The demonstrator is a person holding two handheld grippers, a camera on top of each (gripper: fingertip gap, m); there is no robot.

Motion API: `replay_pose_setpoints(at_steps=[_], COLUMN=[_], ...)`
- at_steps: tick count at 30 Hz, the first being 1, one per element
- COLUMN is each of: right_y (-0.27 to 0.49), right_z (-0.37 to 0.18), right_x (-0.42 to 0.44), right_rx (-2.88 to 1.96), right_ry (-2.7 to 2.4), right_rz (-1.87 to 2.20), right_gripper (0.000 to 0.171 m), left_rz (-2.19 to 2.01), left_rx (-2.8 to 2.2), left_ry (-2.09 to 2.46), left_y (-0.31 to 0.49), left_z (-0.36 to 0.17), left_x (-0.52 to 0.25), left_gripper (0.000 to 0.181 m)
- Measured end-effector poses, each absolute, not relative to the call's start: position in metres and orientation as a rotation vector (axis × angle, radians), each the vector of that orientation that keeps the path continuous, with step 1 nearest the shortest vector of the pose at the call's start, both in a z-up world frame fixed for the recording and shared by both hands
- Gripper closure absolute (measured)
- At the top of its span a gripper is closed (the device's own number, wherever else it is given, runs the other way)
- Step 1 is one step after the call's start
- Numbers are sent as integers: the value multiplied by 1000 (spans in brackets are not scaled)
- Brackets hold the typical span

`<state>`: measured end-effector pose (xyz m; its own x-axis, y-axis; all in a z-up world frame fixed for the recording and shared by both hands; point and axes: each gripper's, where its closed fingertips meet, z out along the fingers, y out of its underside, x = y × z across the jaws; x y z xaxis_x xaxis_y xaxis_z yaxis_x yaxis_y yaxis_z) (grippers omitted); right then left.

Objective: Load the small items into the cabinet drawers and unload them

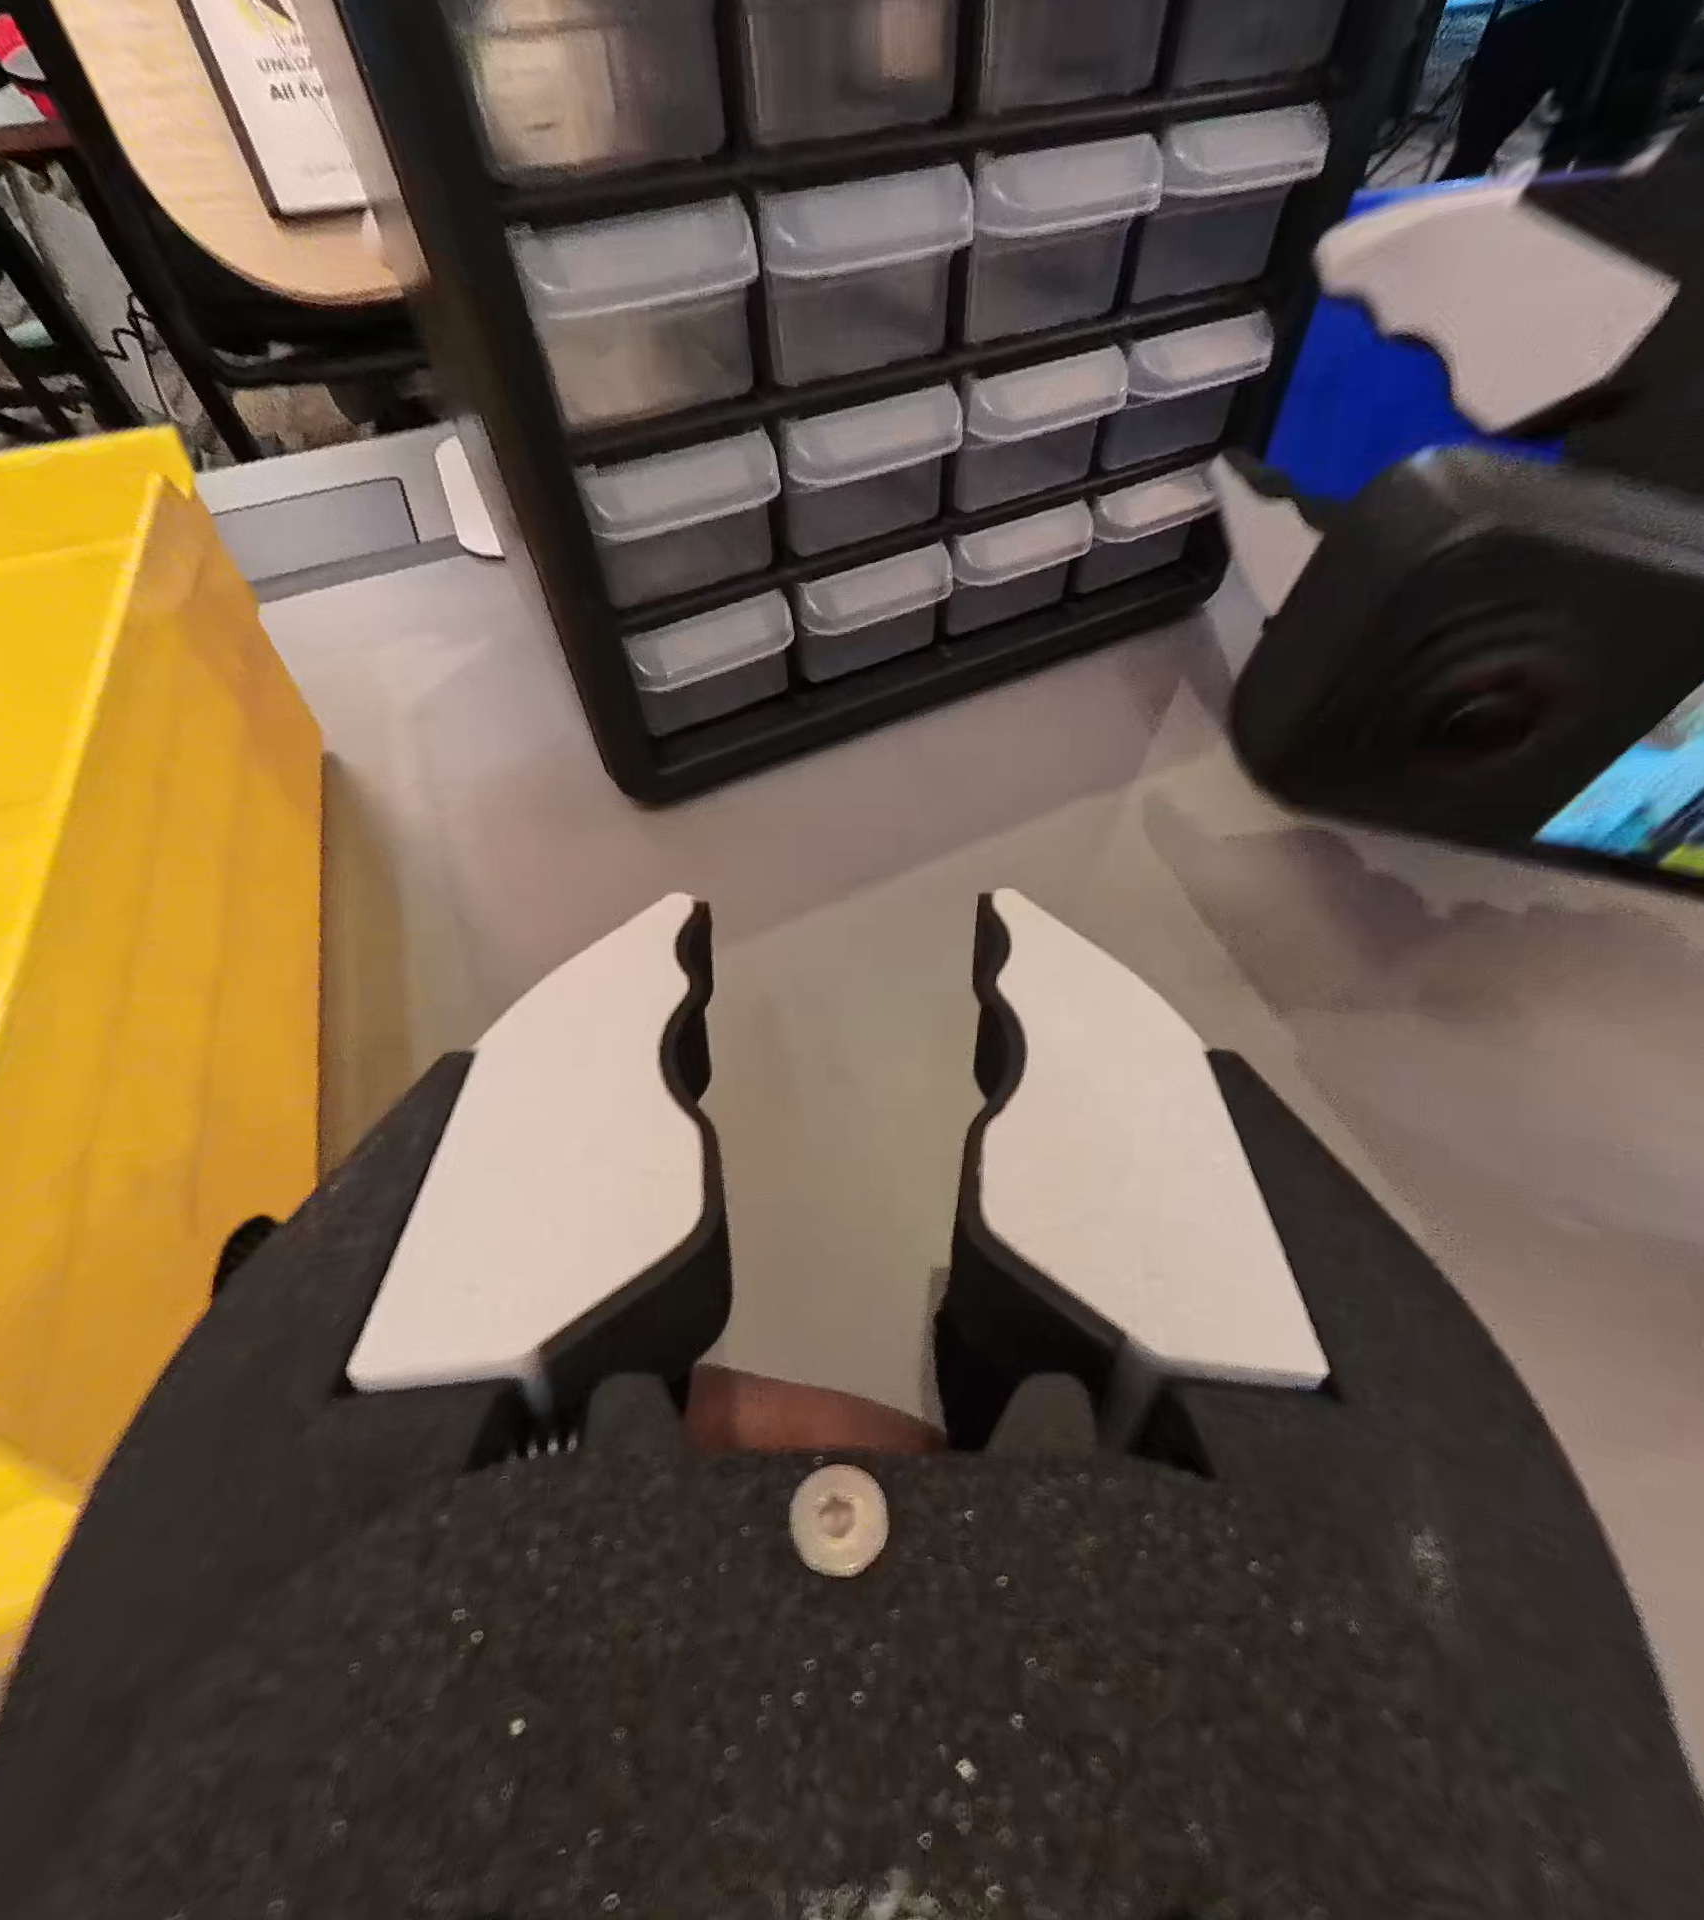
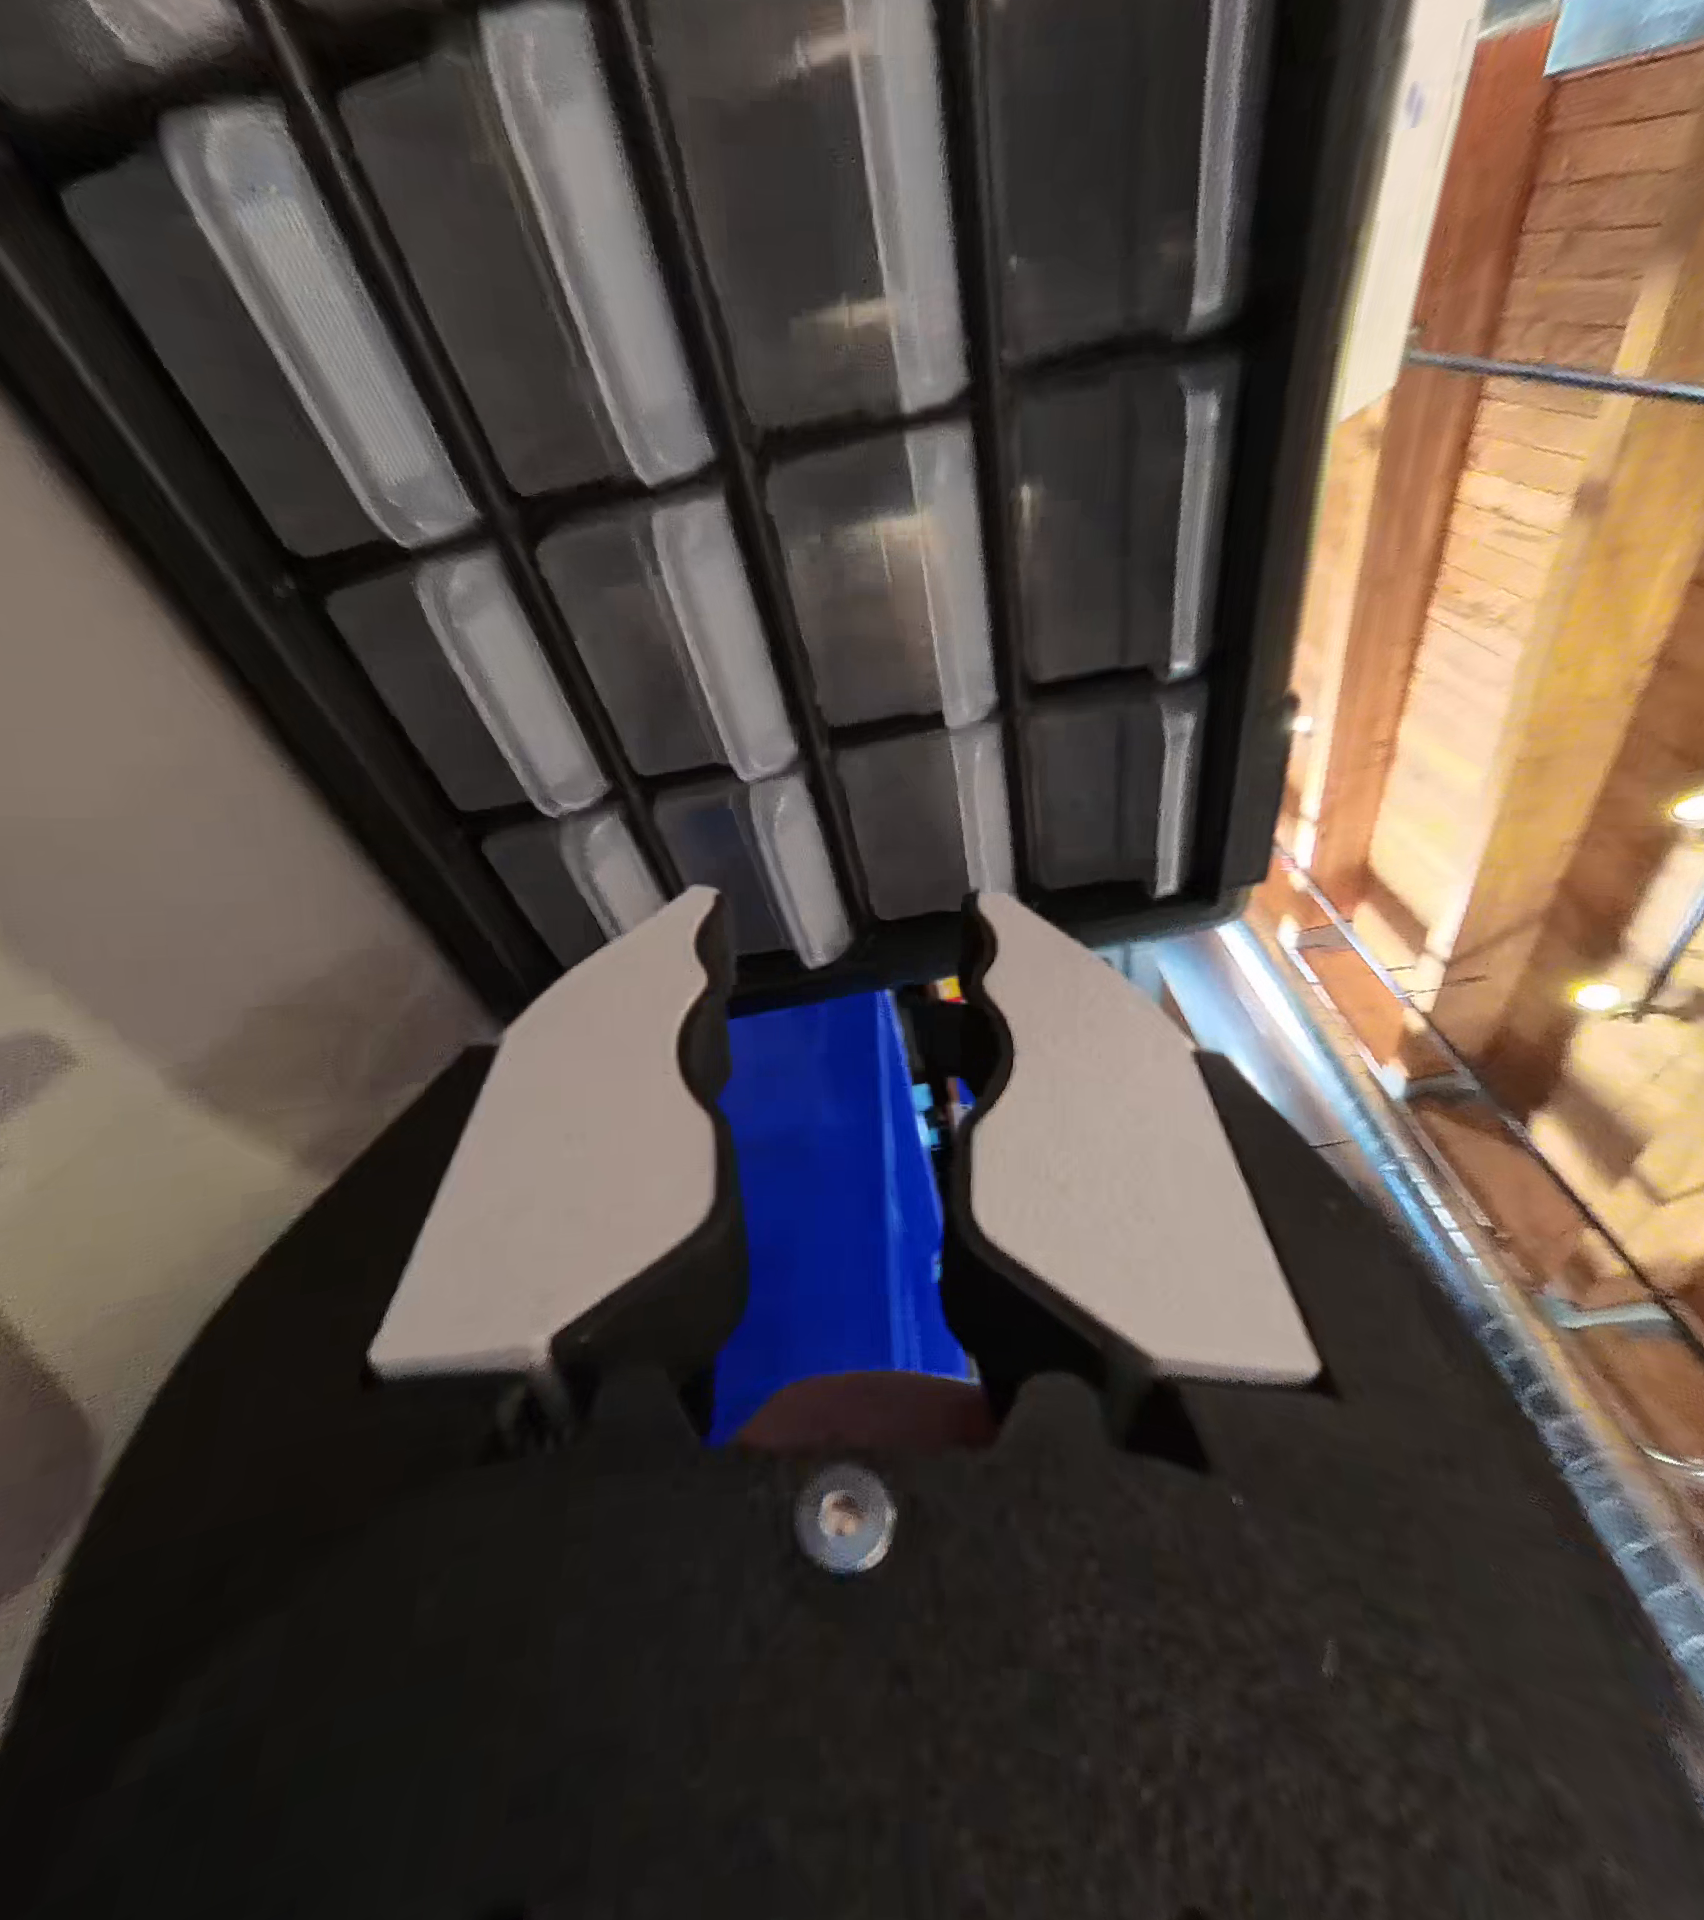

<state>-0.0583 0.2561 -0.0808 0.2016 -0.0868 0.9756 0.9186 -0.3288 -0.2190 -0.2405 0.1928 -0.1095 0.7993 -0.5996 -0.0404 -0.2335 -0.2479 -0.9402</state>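
Observation:
A black cabinet (image 1: pixel 858 416) with several rows of small clear drawers stands on the grey table (image 1: pixel 931 862), all drawers shut. My left gripper (image 1: pixel 840 914) is open and empty, held above the table in front of the cabinet. My right gripper (image 2: pixel 843 914) is open and empty too, rolled on its side, close to the cabinet's (image 2: pixel 723 468) edge. It also shows in the left wrist view (image 1: pixel 1430 384) at the right of the cabinet, with its camera body. A blue bin (image 2: pixel 827 1174) lies behind the right fingers. No small items are clear in view.
A yellow bin (image 1: pixel 79 883) stands at the left on the table. A blue bin (image 1: pixel 1347 395) sits right of the cabinet. A framed sign (image 1: pixel 287 104) leans on a wooden board behind. A wooden ceiling (image 2: pixel 1554 727) shows in the right wrist view. There is about 20 cm between the tips of the two grippers.

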Motion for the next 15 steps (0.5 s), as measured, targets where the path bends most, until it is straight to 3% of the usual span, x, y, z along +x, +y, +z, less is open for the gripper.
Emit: replay_pose_setpoints(at_steps=[4,15], right_y=[269,289], right_z=[-103,-95], right_x=[-78,-8], right_rx=[-1630,-1510], right_ry=[-749,-644], right_rz=[-1094,-1170], right_gripper=[130,133], left_rz=[-354,-437], left_rx=[-1745,-1748], left_ry=[625,597], left_y=[196,194], left_z=[-91,-82], left_x=[-246,-247], left_gripper=[134,135])
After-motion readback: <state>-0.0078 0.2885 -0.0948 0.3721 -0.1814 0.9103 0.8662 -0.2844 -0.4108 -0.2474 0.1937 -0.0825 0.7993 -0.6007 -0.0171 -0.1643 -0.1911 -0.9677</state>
